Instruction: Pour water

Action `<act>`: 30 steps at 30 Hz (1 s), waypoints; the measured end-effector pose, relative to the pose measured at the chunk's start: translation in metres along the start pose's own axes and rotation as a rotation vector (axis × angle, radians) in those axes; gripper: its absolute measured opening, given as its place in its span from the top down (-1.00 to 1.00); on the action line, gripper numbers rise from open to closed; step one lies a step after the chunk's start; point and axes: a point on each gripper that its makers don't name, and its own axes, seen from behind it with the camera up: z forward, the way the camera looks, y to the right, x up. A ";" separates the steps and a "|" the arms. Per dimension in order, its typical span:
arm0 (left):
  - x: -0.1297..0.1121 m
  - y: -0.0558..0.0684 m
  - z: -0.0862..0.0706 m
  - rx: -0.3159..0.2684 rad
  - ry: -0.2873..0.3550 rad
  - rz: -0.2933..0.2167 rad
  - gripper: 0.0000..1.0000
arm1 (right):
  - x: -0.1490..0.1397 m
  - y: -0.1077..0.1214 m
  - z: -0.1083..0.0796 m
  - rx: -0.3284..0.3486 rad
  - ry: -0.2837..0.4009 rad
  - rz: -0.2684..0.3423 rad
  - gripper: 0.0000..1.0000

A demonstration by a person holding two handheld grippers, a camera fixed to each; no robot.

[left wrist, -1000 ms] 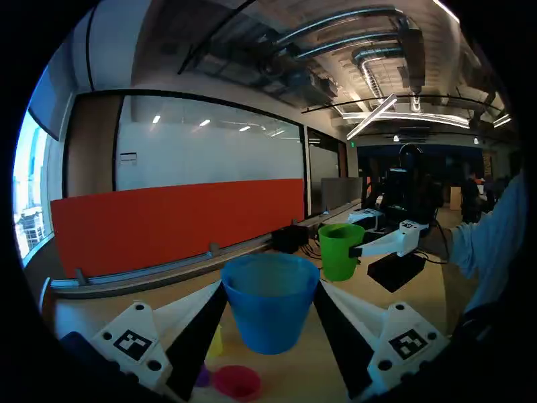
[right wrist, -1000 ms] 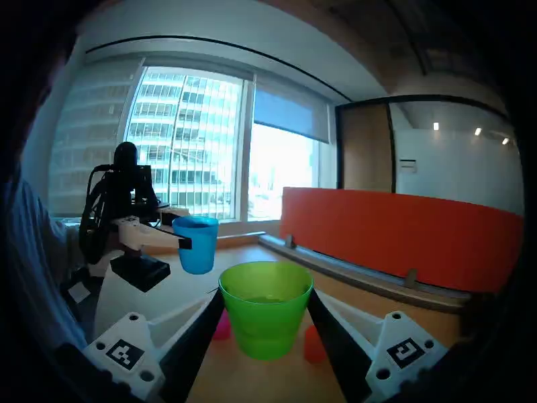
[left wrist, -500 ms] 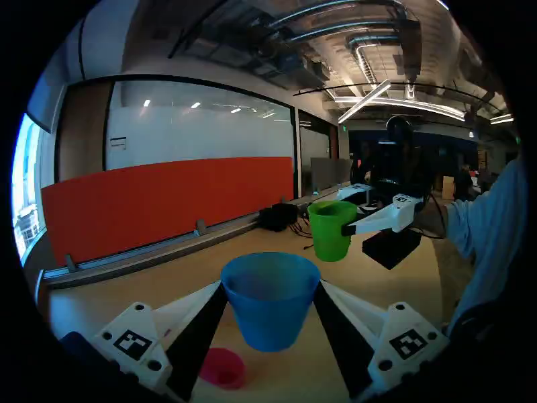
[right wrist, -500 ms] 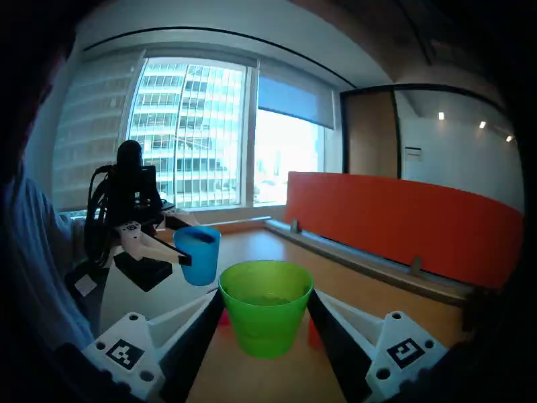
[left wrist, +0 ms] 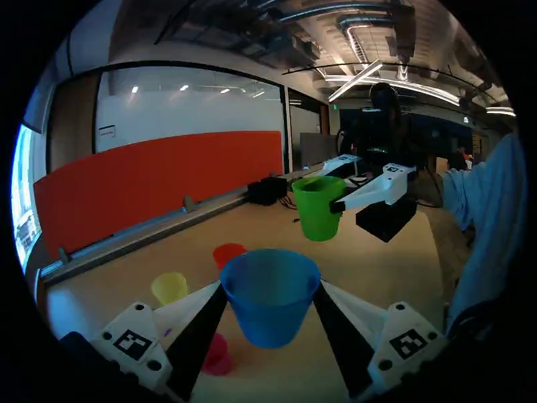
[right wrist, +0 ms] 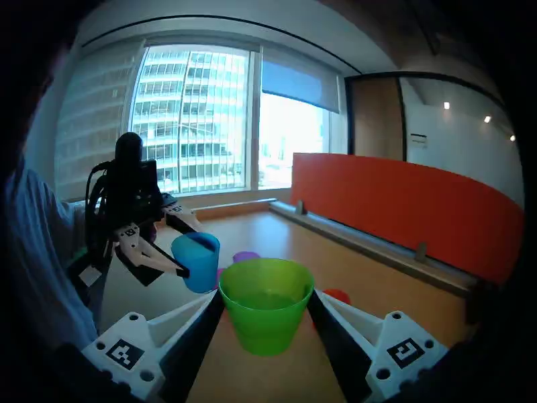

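Two cups aloft (each between jaws), L gripper (left wrist: 270, 289) clamps blue cup (left wrist: 270, 305), R gripper (right wrist: 266, 299) clamps green cup (right wrist: 266, 316)

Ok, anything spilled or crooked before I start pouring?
Nothing stands out. The blue cup sits upright in the left gripper, the green cup upright in the right gripper, and the tabletop looks dry.

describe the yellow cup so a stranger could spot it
In the left gripper view, find the long orange wall panel, then drop to the wooden table below it. Among the small cups loose there, the yellow cup is the only yellow one, left of the red cup and beyond the pink cup.
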 end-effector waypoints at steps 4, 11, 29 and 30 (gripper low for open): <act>-0.013 0.005 0.005 -0.012 -0.032 0.005 -0.74 | -0.007 0.001 0.000 0.000 -0.023 -0.003 -0.79; -0.035 0.012 0.011 -0.032 -0.090 0.011 -0.74 | -0.019 0.004 0.000 -0.001 -0.063 -0.002 -0.79; -0.083 0.028 0.015 -0.092 -0.229 0.026 -0.74 | -0.059 0.007 0.003 0.026 -0.162 0.001 -0.79; -0.085 0.029 0.016 -0.094 -0.235 0.025 -0.74 | -0.060 0.007 0.004 0.026 -0.165 0.001 -0.79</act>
